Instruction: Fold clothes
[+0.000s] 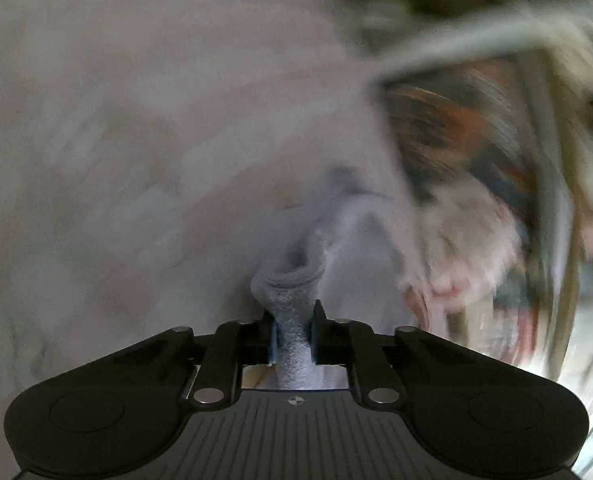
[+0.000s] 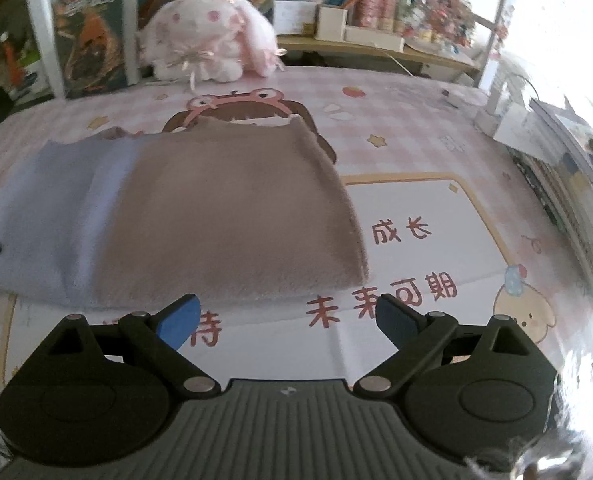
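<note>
A fuzzy garment, brown (image 2: 232, 216) with a pale lavender part (image 2: 44, 224) on its left, lies flat on the pink cartoon mat (image 2: 416, 208). My left gripper (image 1: 293, 320) is shut on a bunched lavender fold (image 1: 292, 280) of the garment; the left wrist view is blurred by motion and mostly filled with pale cloth. My right gripper (image 2: 286, 316) is open and empty, hovering just in front of the garment's near edge.
A pink-and-white plush toy (image 2: 212, 40) sits at the back of the mat. Behind it stand bookshelves (image 2: 376, 4) and a large book (image 2: 92, 36). Stacked books (image 2: 568, 192) line the right edge.
</note>
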